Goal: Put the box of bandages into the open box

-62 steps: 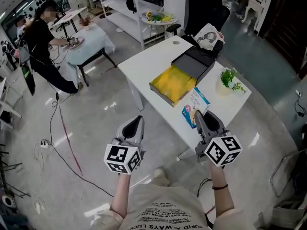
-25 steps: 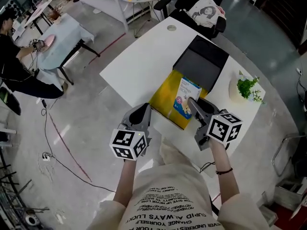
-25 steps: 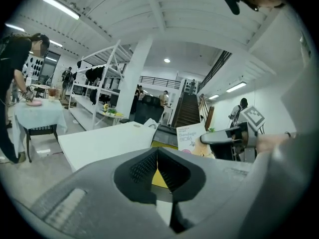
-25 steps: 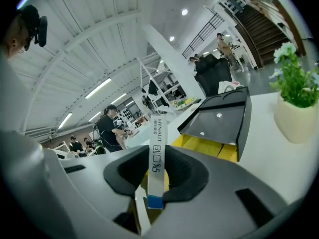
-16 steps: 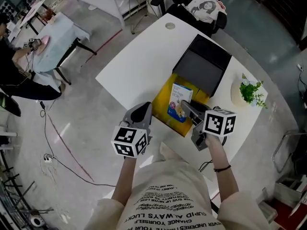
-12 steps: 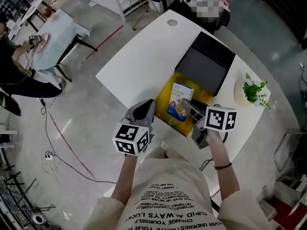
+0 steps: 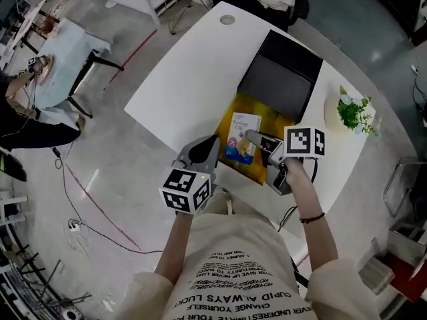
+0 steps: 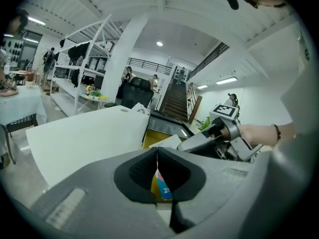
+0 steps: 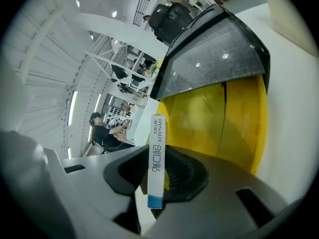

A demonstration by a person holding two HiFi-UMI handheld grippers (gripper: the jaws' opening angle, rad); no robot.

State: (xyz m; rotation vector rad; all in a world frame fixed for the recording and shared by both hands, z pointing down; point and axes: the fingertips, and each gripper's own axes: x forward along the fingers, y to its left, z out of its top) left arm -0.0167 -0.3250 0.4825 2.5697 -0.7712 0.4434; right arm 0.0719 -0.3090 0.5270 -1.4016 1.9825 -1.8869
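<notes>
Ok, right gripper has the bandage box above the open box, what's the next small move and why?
Probably lower the right gripper a little, until the bandage box rests on the yellow floor of the open box, before letting go. The jaws are clamped on it and it hangs above the lining, apparently not touching yet. The left gripper is shut, empty, and aside.

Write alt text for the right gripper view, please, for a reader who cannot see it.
The right hand-held gripper clamps a thin white bandage box edge-on between its dark jaws, over the yellow inside of an open box. The box's dark lid lies open beyond.
</notes>
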